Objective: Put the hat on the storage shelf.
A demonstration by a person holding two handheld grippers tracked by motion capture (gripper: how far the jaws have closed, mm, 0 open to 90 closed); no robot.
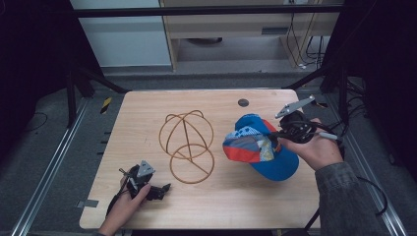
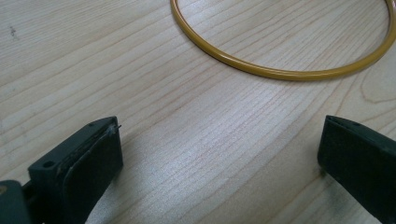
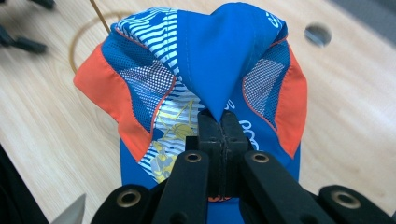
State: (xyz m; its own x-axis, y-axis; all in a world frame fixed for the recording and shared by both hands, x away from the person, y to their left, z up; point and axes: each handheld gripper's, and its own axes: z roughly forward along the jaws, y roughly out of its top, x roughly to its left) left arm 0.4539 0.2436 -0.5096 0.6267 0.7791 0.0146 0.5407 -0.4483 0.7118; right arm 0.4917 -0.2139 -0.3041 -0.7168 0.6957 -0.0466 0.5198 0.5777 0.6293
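i'm looking down on a pale wooden table. at the right of the frame my right gripper has its jaws pressed fully together on a fold of a blue cap with orange side panels and striped print; in the right gripper view the pinched blue cloth rises in a peak just above the jaws. the cap sits right of centre, beside a wire hat stand (thin golden hoops, one ring lying flat on the wood) in the middle. at the lower left my left gripper rests low by the table, jaws spread wide with nothing between them, the stand's ring ahead of it in the upper part of its view
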